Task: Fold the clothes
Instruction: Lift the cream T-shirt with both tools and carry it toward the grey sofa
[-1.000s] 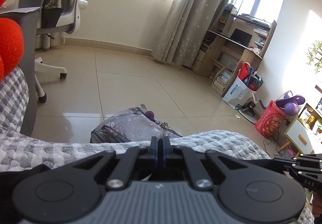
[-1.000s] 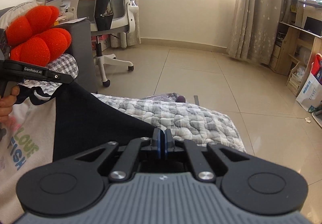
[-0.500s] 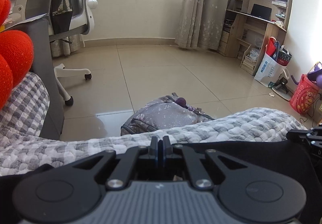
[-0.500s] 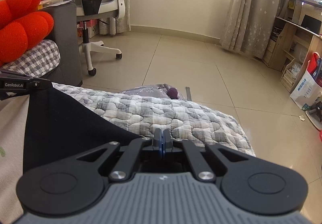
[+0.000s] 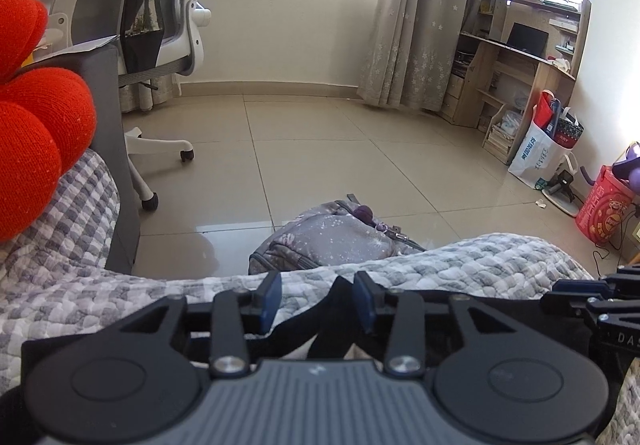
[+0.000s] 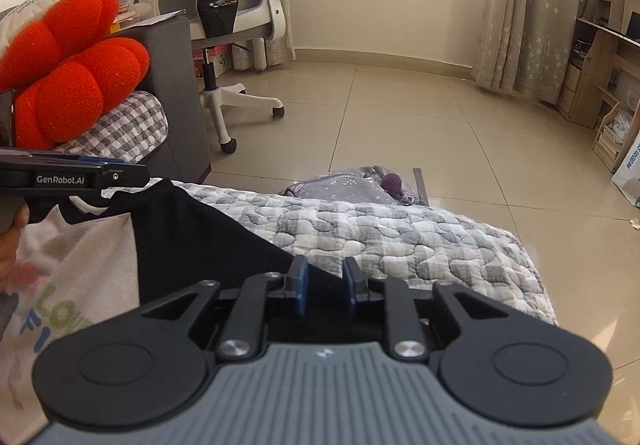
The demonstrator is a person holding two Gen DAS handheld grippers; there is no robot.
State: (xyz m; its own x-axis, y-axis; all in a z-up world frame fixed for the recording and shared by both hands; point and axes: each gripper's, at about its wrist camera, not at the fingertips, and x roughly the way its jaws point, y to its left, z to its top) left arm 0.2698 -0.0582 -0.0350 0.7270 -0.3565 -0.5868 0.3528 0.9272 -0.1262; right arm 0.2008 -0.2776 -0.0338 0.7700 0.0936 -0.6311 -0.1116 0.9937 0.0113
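1. Left hand-held gripper (image 5: 316, 299) is opening its jaws; a raised fold of the black-and-cream shirt (image 5: 320, 329) is sitting between its blue pads, no longer clamped.
2. Right hand-held gripper (image 6: 324, 287) is opening too, hovering over the shirt's black sleeve with nothing pinched.
3. Soft, matte jersey is lying spread on the puffy, bumpy grey quilt (image 6: 400, 233) ahead of both grippers.
4. Folding is looking early: the printed front is lying exposed, so further folds seem to be remaining.
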